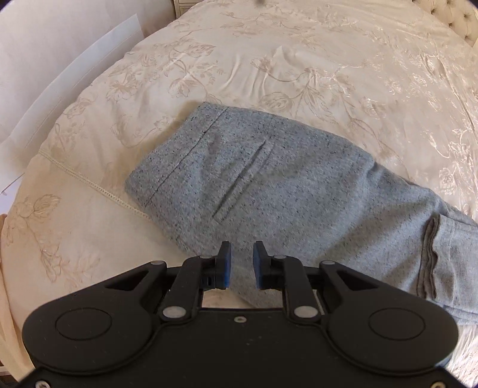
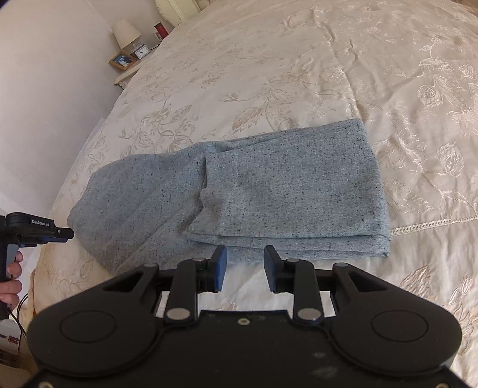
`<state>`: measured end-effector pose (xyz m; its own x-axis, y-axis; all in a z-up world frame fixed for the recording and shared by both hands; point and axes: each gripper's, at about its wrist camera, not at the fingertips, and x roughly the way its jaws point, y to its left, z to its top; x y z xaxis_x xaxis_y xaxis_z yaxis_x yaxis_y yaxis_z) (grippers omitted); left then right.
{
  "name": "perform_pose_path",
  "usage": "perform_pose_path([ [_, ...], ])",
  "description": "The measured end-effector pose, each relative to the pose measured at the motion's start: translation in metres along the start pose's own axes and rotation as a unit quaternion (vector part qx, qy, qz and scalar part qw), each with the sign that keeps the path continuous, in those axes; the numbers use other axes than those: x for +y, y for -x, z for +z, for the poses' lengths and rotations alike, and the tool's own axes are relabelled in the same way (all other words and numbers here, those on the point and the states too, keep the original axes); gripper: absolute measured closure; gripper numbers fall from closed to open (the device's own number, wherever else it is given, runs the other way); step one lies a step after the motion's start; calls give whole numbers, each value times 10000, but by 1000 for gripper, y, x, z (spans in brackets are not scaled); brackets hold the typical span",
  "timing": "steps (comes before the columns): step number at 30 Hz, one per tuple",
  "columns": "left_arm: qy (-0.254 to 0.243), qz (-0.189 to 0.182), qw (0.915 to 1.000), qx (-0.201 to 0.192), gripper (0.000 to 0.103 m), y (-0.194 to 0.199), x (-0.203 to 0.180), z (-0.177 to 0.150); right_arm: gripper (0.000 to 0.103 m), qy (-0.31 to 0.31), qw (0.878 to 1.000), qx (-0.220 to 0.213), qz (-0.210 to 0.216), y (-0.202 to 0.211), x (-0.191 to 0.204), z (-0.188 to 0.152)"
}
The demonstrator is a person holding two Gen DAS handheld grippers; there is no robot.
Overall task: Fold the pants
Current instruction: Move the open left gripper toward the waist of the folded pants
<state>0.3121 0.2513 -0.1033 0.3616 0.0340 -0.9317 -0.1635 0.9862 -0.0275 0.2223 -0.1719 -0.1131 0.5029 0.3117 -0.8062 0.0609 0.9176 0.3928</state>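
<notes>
Grey speckled pants lie on a cream floral bedspread. In the left wrist view the waistband end points to the upper left and folded legs overlap at the right. My left gripper is open and empty, hovering over the near edge of the pants. In the right wrist view the pants show the legs folded into a stack on the right half. My right gripper is open and empty, just short of the stack's near edge. The left gripper also shows at the left edge there, beside the pants.
The bedspread has a lace seam near the pants' right end. A nightstand with a lamp, a clock and a picture frame stands far left by the wall. A tufted headboard shows at top right.
</notes>
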Motion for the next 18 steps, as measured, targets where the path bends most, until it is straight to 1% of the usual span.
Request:
perform_pose_path([
  [1,37,-64,10000,63,76,-7,7,7,72,-69,10000,-23,15,-4,7,1],
  [2,83,-99,9999,109,70,-14,14,12,72,-146,9999,-21,19,-10,16,2],
  [3,96,-137,9998,120,68,-19,19,17,72,-208,9998,16,7,-17,24,4],
  [8,151,-184,9996,116,68,-43,44,36,72,-402,9991,83,-49,-49,63,8],
  [10,188,-220,9995,127,63,-54,51,40,72,-433,9990,108,-40,-58,78,9],
  [11,176,-197,9995,173,57,-62,53,39,72,-426,9990,124,-39,-62,85,9],
  [13,28,-283,9992,295,55,-80,54,36,72,-380,9991,153,-62,-70,99,9],
  [15,-203,-338,9990,196,54,-90,52,30,72,-363,9991,197,-87,-78,109,10],
  [18,-503,-280,9982,-155,53,-89,47,19,72,-373,9989,250,-114,-86,119,10],
])
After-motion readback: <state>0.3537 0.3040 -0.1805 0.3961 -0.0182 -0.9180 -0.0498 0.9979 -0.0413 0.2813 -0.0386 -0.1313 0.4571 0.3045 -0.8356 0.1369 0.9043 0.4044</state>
